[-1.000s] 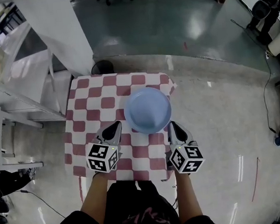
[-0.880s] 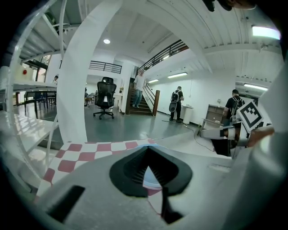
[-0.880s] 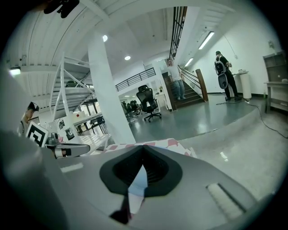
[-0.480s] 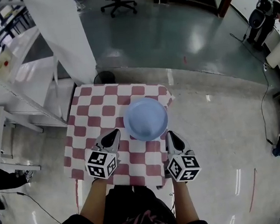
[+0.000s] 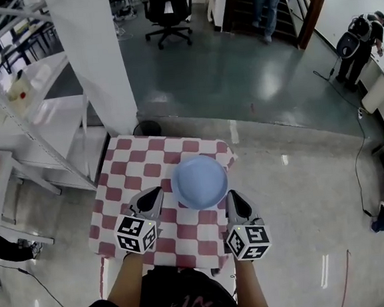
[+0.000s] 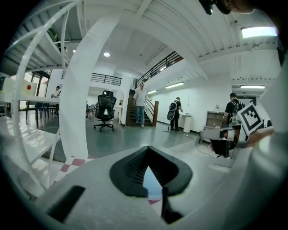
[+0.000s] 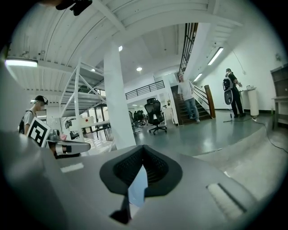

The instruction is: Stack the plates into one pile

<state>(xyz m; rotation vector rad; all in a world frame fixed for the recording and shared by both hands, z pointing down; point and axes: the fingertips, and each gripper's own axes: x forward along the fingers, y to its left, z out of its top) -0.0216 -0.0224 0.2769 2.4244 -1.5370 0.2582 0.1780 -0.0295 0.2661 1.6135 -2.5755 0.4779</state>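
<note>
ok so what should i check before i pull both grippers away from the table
1. All plates in one pile: only one blue pile shows on the checked table. ok
2. How many plates the pile holds: cannot tell
3. Pile fully on the table: ok, though it sits near the right edge
4. left gripper jaws together, nothing held: ok
5. right gripper jaws together, nothing held: ok
6. Both grippers apart from the pile, on its near side: ok
</note>
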